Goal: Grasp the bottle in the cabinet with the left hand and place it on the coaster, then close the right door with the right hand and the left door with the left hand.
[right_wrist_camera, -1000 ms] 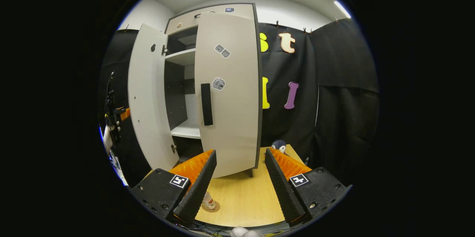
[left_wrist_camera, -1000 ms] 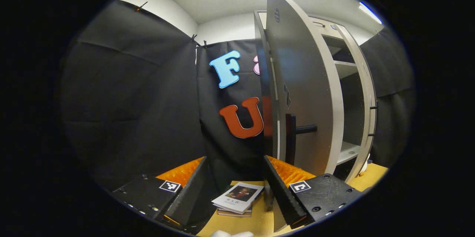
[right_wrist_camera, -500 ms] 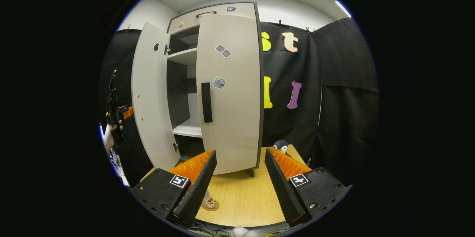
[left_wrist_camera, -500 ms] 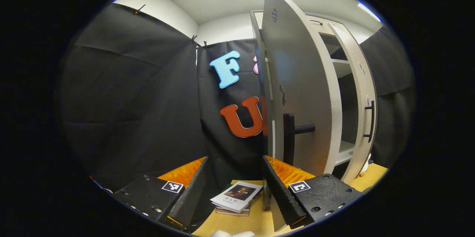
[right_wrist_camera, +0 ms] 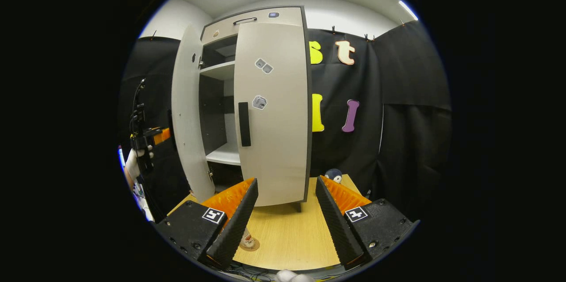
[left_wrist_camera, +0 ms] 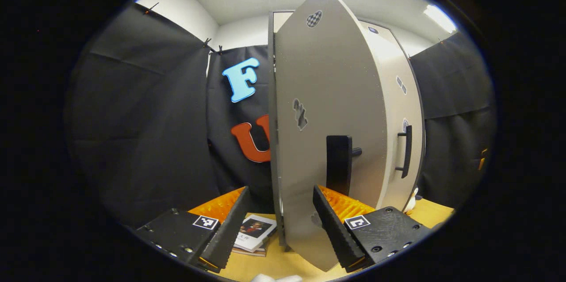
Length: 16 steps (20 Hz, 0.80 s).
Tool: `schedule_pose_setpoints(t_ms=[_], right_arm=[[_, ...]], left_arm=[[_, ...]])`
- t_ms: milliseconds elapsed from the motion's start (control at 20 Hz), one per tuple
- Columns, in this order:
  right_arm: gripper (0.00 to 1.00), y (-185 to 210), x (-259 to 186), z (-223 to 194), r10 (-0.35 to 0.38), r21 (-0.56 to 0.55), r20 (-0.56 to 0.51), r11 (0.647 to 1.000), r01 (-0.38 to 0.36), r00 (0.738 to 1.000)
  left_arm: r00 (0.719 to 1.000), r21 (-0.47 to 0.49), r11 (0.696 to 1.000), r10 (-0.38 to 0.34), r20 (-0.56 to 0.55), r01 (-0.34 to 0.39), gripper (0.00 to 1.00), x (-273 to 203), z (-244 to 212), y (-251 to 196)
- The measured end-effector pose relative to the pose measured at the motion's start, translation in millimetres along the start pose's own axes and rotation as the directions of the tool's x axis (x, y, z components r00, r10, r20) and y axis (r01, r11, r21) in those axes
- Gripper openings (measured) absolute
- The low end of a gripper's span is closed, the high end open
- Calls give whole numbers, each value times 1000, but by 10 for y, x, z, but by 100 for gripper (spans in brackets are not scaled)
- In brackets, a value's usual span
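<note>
My left gripper [left_wrist_camera: 278, 224] has its jaws spread wide and empty, and the bottom edge of the left door [left_wrist_camera: 327, 109] runs down between them. The inner face of one finger [left_wrist_camera: 329, 224] sits close to the panel; I cannot tell whether it actually touches. Just beyond it stands the door's dark handle [left_wrist_camera: 339, 165]. Past that I see the right door [left_wrist_camera: 400, 109] with its own bar handle [left_wrist_camera: 406, 151], looking flush or nearly so with the cabinet.

My right gripper [right_wrist_camera: 283, 220] is also spread and holding nothing, hanging back over the wooden table [right_wrist_camera: 292, 233]. From there the cabinet [right_wrist_camera: 247, 21] shows the right door shut or almost shut and the left door partly open, with a white shelf [right_wrist_camera: 223, 154] showing in the gap. The bottle [right_wrist_camera: 247, 240] stands on the coaster [right_wrist_camera: 252, 245] near the table's front edge, partly behind my finger.

So I judge the step in hand to be closing the left door. To do it well I should press flat on the outer face, near the handle side and well away from the hinge, and follow the door's arc rather than shove straight. I want to ease off near the end so it does not slam or bounce, and keep my fingers clear of the closing gap. A small stack of books [left_wrist_camera: 252, 235] lies low on the table beside my left gripper, so I keep my sweep above it.
</note>
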State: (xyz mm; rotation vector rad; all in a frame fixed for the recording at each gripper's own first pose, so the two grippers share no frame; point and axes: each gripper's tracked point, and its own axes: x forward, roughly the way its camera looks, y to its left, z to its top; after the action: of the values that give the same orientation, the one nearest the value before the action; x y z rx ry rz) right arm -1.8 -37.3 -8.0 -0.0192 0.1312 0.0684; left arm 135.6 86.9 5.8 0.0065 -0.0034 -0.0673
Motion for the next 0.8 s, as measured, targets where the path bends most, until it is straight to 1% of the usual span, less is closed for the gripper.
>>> schedule_pose_setpoints(t_ms=[150,200,250,300,350,600,700,800], right_arm=[[82,-23,-25,32,-5,1,9,1000,5,1000],[82,-31,-28,30,-6,2,12,1000,6,1000],[82,-40,-34,39,-10,3,14,1000,10,1000],[82,-45,-54,46,-12,5,17,1000,12,1000],[82,-35,-66,51,-15,8,22,1000,15,1000],[82,23,-102,56,-16,7,36,1000,16,999],[81,64,-82,70,-9,6,38,1000,9,999],[82,125,-38,88,-1,5,40,1000,1,999]], left_arm=[[1000,8,1000,-25,2,25,88,115,27,-207],[999,11,999,-32,3,32,90,138,37,-261],[999,13,999,-35,1,35,97,151,32,-294],[1000,19,999,-27,0,27,98,162,36,-295],[1000,27,999,-26,-1,26,95,150,45,-283],[1000,28,999,-26,10,26,95,11,127,-281],[1000,16,1000,-17,17,17,96,-127,151,-303],[1000,6,1000,-25,16,25,95,-267,161,-364]])
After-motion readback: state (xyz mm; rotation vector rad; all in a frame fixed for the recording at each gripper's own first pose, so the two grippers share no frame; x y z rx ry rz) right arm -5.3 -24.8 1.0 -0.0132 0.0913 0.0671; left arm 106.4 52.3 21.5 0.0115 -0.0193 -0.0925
